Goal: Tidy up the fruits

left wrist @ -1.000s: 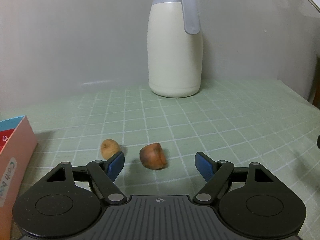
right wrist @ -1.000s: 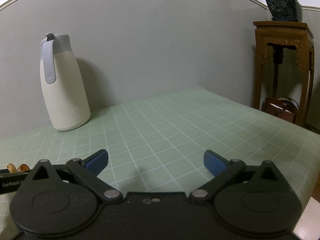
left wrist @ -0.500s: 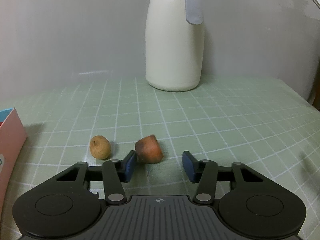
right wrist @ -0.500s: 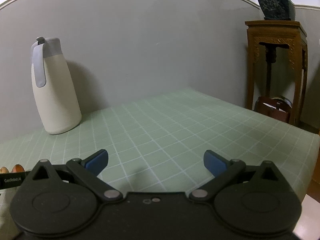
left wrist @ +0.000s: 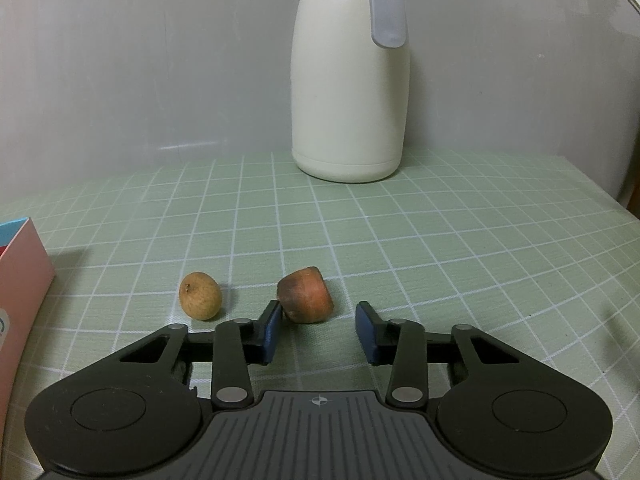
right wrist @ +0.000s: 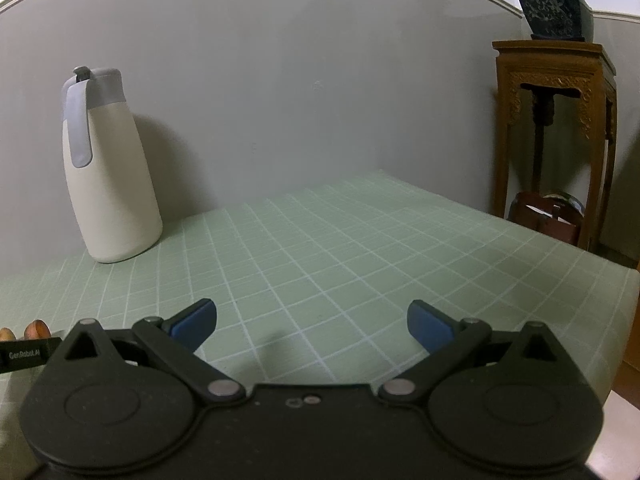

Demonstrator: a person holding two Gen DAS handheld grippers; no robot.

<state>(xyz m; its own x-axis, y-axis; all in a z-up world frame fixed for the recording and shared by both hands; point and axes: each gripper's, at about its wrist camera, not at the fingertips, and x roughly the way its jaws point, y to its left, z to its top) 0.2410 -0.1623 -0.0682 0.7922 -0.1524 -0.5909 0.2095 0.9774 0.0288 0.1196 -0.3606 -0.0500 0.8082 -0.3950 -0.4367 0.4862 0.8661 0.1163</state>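
Observation:
In the left wrist view a reddish-brown fruit (left wrist: pixel 305 295) lies on the green checked table (left wrist: pixel 440 248). A small tan round fruit (left wrist: pixel 200 295) lies just left of it. My left gripper (left wrist: pixel 320 326) is open, low over the table, with the reddish fruit just ahead of its tips; the left fingertip (left wrist: pixel 273 322) is at the fruit's left side. My right gripper (right wrist: pixel 311 322) is open and empty above the table. Both fruits (right wrist: pixel 36 329) show at the far left of the right wrist view, partly hidden behind the left gripper.
A cream thermos jug with a grey handle (left wrist: pixel 349 80) stands at the back by the wall and also shows in the right wrist view (right wrist: pixel 106 172). A pink box (left wrist: pixel 20 280) is at the left edge. A wooden stand with a potted plant (right wrist: pixel 556 120) is beyond the table's right edge.
My left gripper has dropped lower and moved forward toward the reddish fruit, and its jaws have narrowed from wide open. The right gripper has drifted slightly and stays open.

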